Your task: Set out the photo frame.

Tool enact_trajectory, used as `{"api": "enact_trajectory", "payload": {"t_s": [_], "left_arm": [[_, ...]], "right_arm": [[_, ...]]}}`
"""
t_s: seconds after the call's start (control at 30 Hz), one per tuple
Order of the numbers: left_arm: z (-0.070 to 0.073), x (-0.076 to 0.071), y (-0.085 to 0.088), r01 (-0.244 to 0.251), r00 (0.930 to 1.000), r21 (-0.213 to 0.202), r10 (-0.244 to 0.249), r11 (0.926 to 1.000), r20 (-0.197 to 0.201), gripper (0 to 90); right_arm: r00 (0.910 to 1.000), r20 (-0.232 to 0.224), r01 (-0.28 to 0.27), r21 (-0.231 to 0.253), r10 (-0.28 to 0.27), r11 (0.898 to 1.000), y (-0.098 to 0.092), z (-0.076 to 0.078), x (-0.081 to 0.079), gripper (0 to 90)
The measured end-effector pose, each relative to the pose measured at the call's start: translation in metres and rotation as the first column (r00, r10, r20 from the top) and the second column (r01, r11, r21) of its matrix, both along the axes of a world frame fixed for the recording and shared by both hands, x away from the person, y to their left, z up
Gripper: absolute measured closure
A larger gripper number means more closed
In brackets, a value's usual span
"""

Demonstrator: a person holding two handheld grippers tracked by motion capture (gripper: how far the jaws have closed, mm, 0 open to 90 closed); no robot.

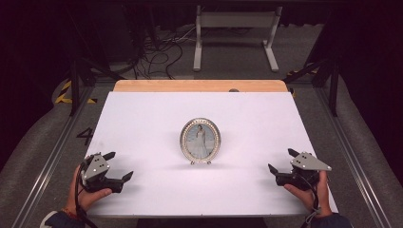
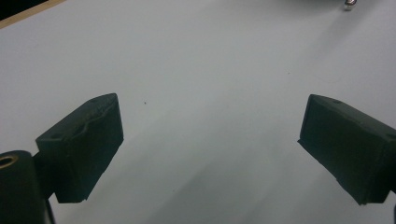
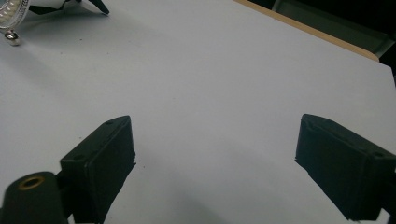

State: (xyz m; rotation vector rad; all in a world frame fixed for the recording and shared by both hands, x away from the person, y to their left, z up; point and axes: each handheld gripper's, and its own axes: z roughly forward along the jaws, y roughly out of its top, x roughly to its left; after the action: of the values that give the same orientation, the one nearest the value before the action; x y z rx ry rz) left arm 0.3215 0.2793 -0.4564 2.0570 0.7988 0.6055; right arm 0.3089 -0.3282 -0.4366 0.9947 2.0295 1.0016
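An oval silver picture frame [image 1: 200, 141] with a beaded rim stands upright on small feet in the middle of the white table top [image 1: 142, 118]. It holds a photo of a person in a white dress. My left gripper [image 1: 120, 165] rests near the front left corner, well to the left of the frame, jaws wide apart and empty. My right gripper [image 1: 281, 160] sits near the front right edge, also open with nothing in it. In the left gripper view the left gripper [image 2: 212, 105] shows bare table between its jaws. The right gripper view has the right gripper [image 3: 215, 121] low and the frame's rim [image 3: 11, 9] at top left.
A wooden strip [image 1: 199, 85] runs along the table's far edge. Metal rails [image 1: 47, 161] flank both sides. On the floor beyond stand a white stand [image 1: 235, 33] and loose cables [image 1: 157, 54]. White surface lies on every side of the frame.
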Motion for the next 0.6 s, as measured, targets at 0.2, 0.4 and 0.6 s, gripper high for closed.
{"api": "enact_trajectory", "payload": {"t_s": [0.2, 0.4, 0.6], "left_arm": [[-0.001, -0.003, 0.009, -0.012, 0.9999, -0.025, 0.012, 0.9996, -0.001, 6.4], [-0.004, -0.004, 0.016, -0.012, 0.9999, -0.038, 0.012, 0.9992, -0.011, 6.2], [-0.004, -0.008, 0.023, -0.02, 0.9998, -0.058, 0.019, 0.9981, -0.011, 6.3]], "right_arm": [[0.9998, 0.0, 0.022, 0.01, -0.022, 1.0, -0.008, -0.004, -0.004, 11.6], [0.9988, -0.001, 0.049, 0.034, -0.049, 0.998, -0.016, -0.008, -0.01, 11.7], [0.9983, -0.008, 0.059, 0.054, -0.058, 0.997, -0.021, -0.01, -0.012, 11.7]]}}
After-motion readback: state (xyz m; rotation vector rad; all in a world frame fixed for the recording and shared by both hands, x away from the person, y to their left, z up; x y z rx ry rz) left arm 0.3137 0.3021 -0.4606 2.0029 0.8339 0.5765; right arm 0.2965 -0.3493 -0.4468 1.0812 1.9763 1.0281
